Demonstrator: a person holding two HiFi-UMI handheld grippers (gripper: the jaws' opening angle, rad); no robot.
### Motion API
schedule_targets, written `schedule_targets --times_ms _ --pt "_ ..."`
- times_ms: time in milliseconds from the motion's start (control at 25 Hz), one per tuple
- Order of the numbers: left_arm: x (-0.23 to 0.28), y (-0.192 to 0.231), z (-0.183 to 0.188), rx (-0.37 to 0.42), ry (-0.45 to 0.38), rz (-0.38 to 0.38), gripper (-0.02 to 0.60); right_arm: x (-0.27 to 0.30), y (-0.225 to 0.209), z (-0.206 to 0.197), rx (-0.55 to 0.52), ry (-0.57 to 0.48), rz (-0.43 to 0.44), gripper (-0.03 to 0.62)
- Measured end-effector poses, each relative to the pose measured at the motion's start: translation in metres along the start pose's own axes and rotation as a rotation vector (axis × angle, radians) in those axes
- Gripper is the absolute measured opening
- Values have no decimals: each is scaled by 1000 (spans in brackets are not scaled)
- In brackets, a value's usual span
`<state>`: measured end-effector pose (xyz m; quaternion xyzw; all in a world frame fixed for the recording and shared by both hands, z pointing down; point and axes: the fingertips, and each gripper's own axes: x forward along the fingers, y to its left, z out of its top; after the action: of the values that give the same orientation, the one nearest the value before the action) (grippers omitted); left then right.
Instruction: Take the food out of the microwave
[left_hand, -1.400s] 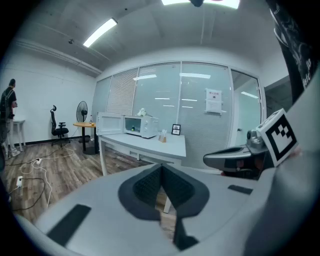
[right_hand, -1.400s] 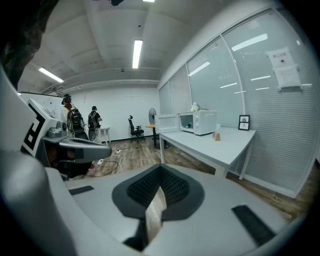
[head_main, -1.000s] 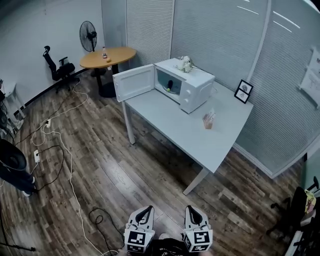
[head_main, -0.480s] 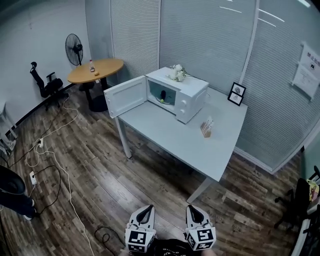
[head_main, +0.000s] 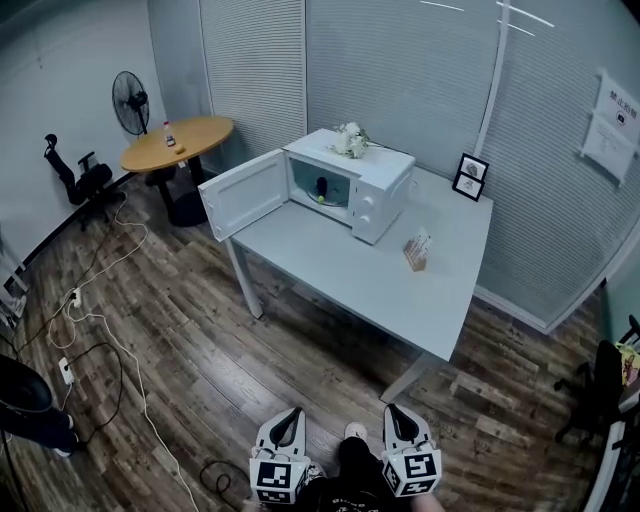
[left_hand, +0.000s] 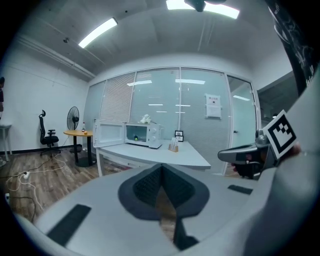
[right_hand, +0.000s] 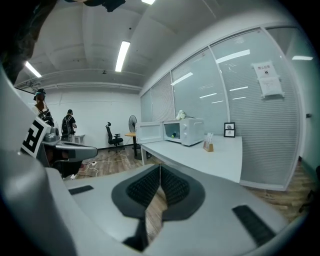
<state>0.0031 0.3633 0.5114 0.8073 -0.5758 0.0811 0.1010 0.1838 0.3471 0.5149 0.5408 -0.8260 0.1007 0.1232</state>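
White microwave (head_main: 352, 182) on the grey table's (head_main: 372, 285) far left corner, door open, food inside.
The food (head_main: 321, 190) sits in the lit cavity: a dark item and a small yellow-green one, too small to identify. The door (head_main: 243, 193) swings out past the table edge. A card holder (head_main: 416, 251) and picture frame (head_main: 470, 176) stand to the right, with open tabletop in front. Wood floor (head_main: 250, 370) separates the table from the left gripper (head_main: 292, 416) and right gripper (head_main: 394, 413), both closed on nothing. Cables (head_main: 100, 325) trail at left.

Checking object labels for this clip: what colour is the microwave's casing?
White, door included: the microwave shows best in the head view.
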Motion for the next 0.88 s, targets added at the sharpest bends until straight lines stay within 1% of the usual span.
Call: schedule_targets --times_ms 120,240,400,520,720,880 --pt "4 7 -3 -9 5 17 8 10 0 -4 -2 15 11 5" --pt "11 12 -4 -14 10 40 8 24 1 -4 -9 23 40 5" --pt "29 20 -1 -20 9 75 8 49 -7 0 -17 30 77 5" --pt "43 27 4 -44 17 95 8 70 -14 5 -19 39 100 5" --pt "80 39 15 -66 22 129 8 111 -32 15 -31 59 139 5" --pt "115 47 25 -67 31 154 8 151 -50 30 -38 56 174 5"
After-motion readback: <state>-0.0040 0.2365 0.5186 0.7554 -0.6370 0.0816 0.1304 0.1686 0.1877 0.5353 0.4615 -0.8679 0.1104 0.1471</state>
